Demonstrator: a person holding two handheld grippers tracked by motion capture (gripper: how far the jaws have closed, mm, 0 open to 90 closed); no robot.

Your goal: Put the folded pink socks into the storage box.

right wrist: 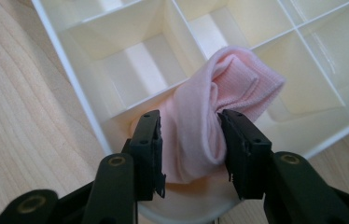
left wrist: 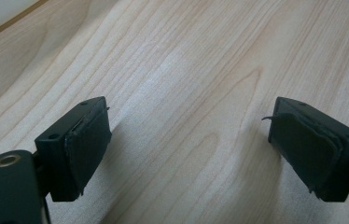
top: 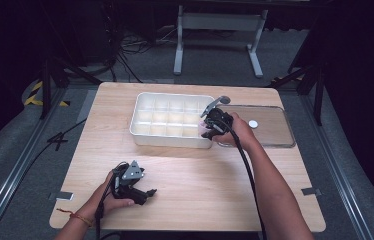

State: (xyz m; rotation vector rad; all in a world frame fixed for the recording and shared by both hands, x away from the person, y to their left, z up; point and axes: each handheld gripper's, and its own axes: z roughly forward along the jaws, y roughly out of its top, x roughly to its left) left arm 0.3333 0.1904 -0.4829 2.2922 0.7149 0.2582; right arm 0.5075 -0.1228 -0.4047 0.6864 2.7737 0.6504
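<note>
the right gripper was clamped on a rolled pink sock, its two black jaws pressing the fabric from either side in the lower middle of the right gripper view. the sock hung partly over a corner compartment of the white divided tray, with its free end reaching across a divider toward the next cell; it looked not yet seated in any one cell. a pale rounded rim showed just under the sock at the bottom of that frame, though what it belonged to was too cropped to tell.

in the high view, the right gripper sat at the tray's lower right corner, near the centre of the frame, beside a clear lid lying flat on the table to the right. every compartment seen from above looked empty.

the left gripper rested low at the lower left of the high view, and in the left gripper view its jaws stood wide apart over bare wooden table, holding nothing.

judged from this, the work was at an early stage: one sock was being brought to the tray, still to be lowered and let go, and closing the tray with the lid probably remained as well.
</note>
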